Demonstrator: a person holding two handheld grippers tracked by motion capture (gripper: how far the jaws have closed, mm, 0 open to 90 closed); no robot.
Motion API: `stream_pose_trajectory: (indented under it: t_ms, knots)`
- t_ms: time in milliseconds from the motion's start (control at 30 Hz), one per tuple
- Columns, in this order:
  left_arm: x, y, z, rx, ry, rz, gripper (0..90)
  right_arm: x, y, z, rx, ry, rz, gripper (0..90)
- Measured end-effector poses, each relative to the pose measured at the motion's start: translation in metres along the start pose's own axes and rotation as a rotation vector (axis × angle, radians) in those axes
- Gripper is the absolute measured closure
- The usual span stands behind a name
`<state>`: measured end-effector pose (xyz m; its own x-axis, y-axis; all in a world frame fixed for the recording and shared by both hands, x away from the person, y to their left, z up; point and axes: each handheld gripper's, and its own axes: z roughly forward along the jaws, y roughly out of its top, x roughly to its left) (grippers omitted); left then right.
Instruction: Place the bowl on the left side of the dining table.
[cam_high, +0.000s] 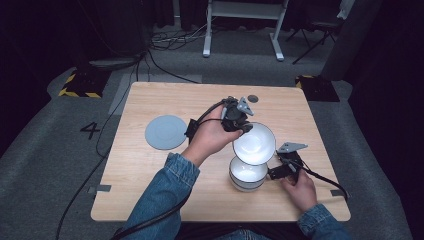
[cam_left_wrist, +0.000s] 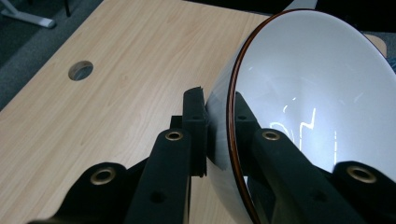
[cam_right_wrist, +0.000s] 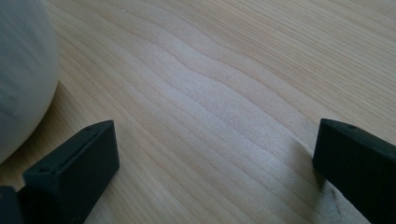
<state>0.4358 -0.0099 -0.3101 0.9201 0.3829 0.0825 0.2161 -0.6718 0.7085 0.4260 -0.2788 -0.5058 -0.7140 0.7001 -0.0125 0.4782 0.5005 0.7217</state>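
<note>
A white bowl with a dark brown rim (cam_high: 254, 143) hangs tilted in the air, its inside facing me. My left gripper (cam_high: 242, 126) is shut on its rim, one jaw outside the wall and one inside; the left gripper view shows the bowl (cam_left_wrist: 308, 88) clamped between the black jaws (cam_left_wrist: 219, 126). Below it, a stack of white bowls (cam_high: 247, 175) stands on the wooden table (cam_high: 165, 170). My right gripper (cam_high: 280, 172) rests low beside that stack, to its right, open with nothing between its jaws (cam_right_wrist: 215, 158); the stack's white wall (cam_right_wrist: 23, 74) shows at the left.
A flat grey plate (cam_high: 165, 132) lies on the left part of the table. A round cable hole (cam_high: 253, 98) (cam_left_wrist: 80, 70) sits near the far edge. Cables trail from both grippers toward the near edge. Grey floor surrounds the table.
</note>
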Motion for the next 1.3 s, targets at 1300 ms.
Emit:
stream_pose_trajectory:
  t_ms: [1300]
  knots:
    - [0.062, -0.023, -0.046, -0.111, 0.221, -0.329, 81.3, 0.0, 0.0, -0.001, 0.01, -0.004, 0.0, 0.5]
